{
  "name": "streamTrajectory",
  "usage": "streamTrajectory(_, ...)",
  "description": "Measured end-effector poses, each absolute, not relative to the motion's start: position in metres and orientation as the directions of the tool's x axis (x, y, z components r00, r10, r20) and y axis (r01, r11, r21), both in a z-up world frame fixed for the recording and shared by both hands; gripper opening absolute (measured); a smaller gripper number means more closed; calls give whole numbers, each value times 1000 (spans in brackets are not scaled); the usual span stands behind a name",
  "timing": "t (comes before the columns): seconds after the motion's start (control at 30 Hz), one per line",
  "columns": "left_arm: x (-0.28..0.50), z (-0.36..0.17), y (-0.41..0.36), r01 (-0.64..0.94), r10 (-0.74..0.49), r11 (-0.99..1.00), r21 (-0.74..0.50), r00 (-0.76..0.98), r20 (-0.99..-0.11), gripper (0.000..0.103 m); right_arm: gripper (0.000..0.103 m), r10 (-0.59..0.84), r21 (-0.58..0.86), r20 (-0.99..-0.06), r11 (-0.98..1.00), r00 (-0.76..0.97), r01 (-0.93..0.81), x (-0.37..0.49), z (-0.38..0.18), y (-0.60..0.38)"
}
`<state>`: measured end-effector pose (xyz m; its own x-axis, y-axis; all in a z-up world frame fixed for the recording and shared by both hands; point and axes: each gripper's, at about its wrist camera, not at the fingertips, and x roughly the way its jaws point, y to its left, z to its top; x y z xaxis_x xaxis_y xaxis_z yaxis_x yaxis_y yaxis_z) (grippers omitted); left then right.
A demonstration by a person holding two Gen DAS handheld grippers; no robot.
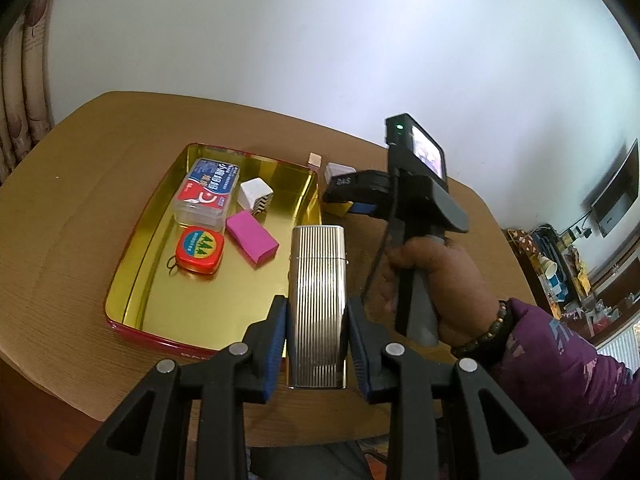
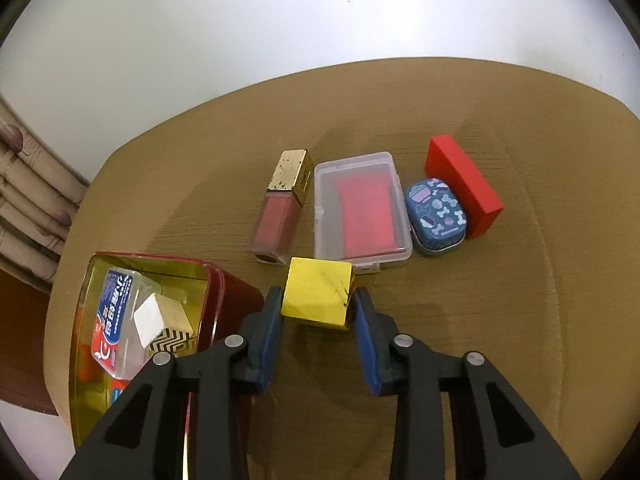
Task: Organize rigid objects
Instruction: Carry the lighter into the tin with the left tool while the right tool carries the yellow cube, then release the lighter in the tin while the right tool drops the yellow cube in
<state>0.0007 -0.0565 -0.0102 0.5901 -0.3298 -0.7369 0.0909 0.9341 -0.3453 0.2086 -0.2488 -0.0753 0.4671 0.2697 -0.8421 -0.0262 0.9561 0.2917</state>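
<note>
Rigid objects lie partly in a red tin [image 1: 120, 312] with a gold inside and partly on the wooden table [image 1: 60, 240].

Nearest us in the left wrist view, our left gripper [image 1: 316, 344] is clenched on a ribbed silver lighter [image 1: 317, 304], both blue pads pressed to its sides, held upright at the tin's near right corner. Beyond it in the tin we see a red tape measure [image 1: 199, 249], a pink block [image 1: 252, 239], a white box with a zigzag pattern [image 1: 256, 195] and, farthest, a clear case with a blue and red label [image 1: 207, 191]. To the right, a hand [image 1: 436, 280] grips the handle of our right gripper [image 1: 348, 196].

In the right wrist view, our right gripper [image 2: 318, 304] grasps a shiny gold cube [image 2: 318, 296] between its pads, just right of the tin [image 2: 236, 292]; we cannot tell whether the cube touches the table [image 2: 520, 320]. Past the cube lie a lip gloss tube with a gold cap [image 2: 280, 204] and a clear plastic box holding something red [image 2: 362, 208]. Right of those sits a small blue patterned tin [image 2: 436, 212], touching a red box [image 2: 464, 184].
</note>
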Motion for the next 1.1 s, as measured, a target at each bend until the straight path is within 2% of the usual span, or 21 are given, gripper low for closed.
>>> streamTrajectory(0.33,20,-16,-37,54,-303,940,-338,589,-749,30,27,321,322,-810,943,491,-85,175,-59,-295)
streamTrajectory(0.57,50,-41,-35,38,-281,950,-309,535,-797,30,27,373,359,-772,924,514,-130,147,-35,-313)
streamTrajectory(0.97,69,-57,-45,52,-188,981,-189,524,-831,30,27,493,376,-692,870,527,-321,132,25,-268)
streamTrajectory(1.1,69,-61,-45,53,-198,979,-199,511,-837,30,27,515,353,-695,852,502,-386,134,30,-242)
